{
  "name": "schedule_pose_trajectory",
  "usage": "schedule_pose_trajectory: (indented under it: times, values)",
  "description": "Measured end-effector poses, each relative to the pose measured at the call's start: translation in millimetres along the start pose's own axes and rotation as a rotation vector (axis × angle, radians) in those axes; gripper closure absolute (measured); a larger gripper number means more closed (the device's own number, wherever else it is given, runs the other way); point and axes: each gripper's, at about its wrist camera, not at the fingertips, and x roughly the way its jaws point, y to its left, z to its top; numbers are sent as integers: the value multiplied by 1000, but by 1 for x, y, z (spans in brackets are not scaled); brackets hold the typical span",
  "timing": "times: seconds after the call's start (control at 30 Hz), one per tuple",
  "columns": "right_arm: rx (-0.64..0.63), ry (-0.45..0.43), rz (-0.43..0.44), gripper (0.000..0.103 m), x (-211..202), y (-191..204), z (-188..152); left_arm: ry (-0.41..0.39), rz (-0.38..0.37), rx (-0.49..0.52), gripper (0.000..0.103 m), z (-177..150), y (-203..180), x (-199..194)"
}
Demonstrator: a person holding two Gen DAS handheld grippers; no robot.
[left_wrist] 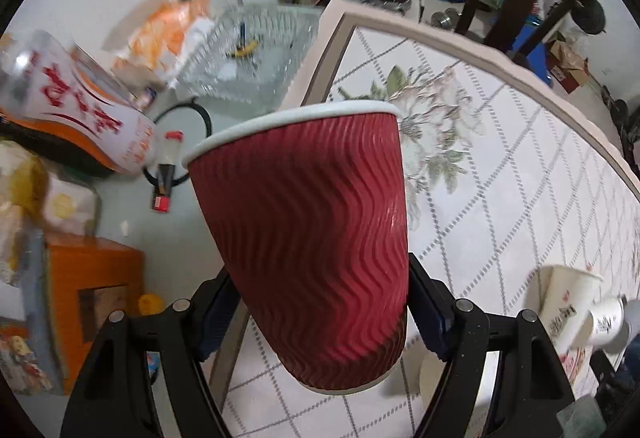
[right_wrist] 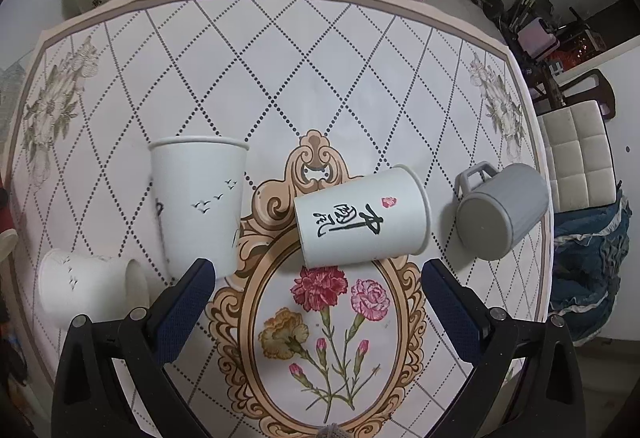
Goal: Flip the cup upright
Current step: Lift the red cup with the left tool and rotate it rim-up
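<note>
My left gripper (left_wrist: 320, 302) is shut on a red ribbed paper cup (left_wrist: 312, 238), rim up and tilted a little, held above the table's left edge. My right gripper (right_wrist: 316, 286) is open and empty above the table. In front of it a white paper cup with black calligraphy (right_wrist: 360, 218) lies on its side. A tall white cup with birds (right_wrist: 200, 198) stands upright at the left. A small white cup (right_wrist: 88, 282) lies on its side at the far left. A grey mug (right_wrist: 500, 214) lies on its side at the right.
The round table has a diamond-patterned cloth (right_wrist: 320, 78) with a flower medallion. Left of the table are a glass bowl (left_wrist: 252, 58), a large bottle (left_wrist: 68, 106), boxes and bags. Two white cups (left_wrist: 580, 310) show in the left wrist view. Chairs and clutter stand beyond the table.
</note>
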Motion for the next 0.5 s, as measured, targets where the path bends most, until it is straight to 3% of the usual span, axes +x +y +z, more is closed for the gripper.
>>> schedule_pose_trajectory:
  times: [0.27,0.5]
  values:
    - [-8,-48,32,0,-30,-19,-28,-89,5,112,28,-39,-31,-69]
    - [10,-47,64,0,-34,-59,-68,-89,-9,211,28,-96,-80,-99]
